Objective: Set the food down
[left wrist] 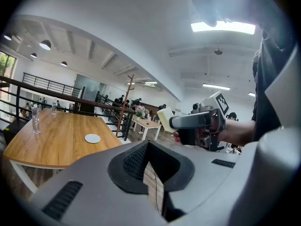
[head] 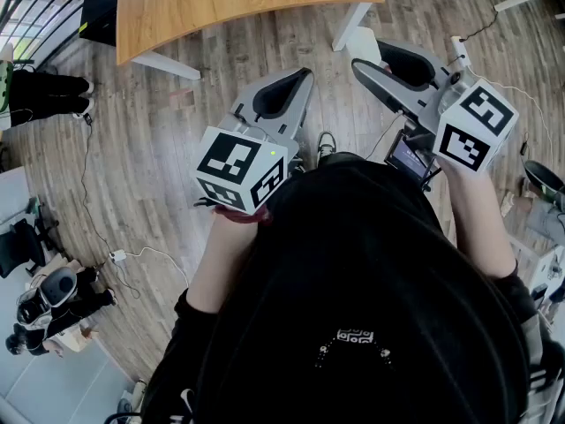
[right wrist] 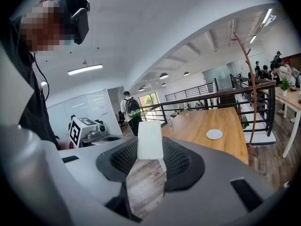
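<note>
**Pale food slab, carried in the right jaws, short of the desk**

Item: food (right wrist: 150, 138), a flat pale slab with rounded corners; its kind is not clear

Location: in the air over the plank floor (head: 159, 148), well apart from the desk (head: 238, 7). It is pinched by its near edge at the tip of the right gripper (right wrist: 151, 160). The jaws are clenched on it, and most of the slab stands upright beyond them. The edge hold probably leaves the rest of the slab free, so it can be lowered onto a surface without the jaws fouling it.

Left gripper (left wrist: 148, 147): jaws drawn together with nothing between them; only floor shows through the hollow behind the tips. It is carried beside the right gripper, tilted slightly down. It appears idle and is kept off the load.

Desk: wooden, with a curved edge and white legs, ahead of both grippers. It bears a small white disc (right wrist: 214, 134), perhaps a plate and bare, and a clear bottle (left wrist: 35, 121) farther off. The disc looks the likeliest landing spot, though the task names none.

Status, as judged: set-down not yet begun; the desk must be approached first.

Hazard: a thin slab gripped at one edge may pivot or slip when it is tipped flat
</note>
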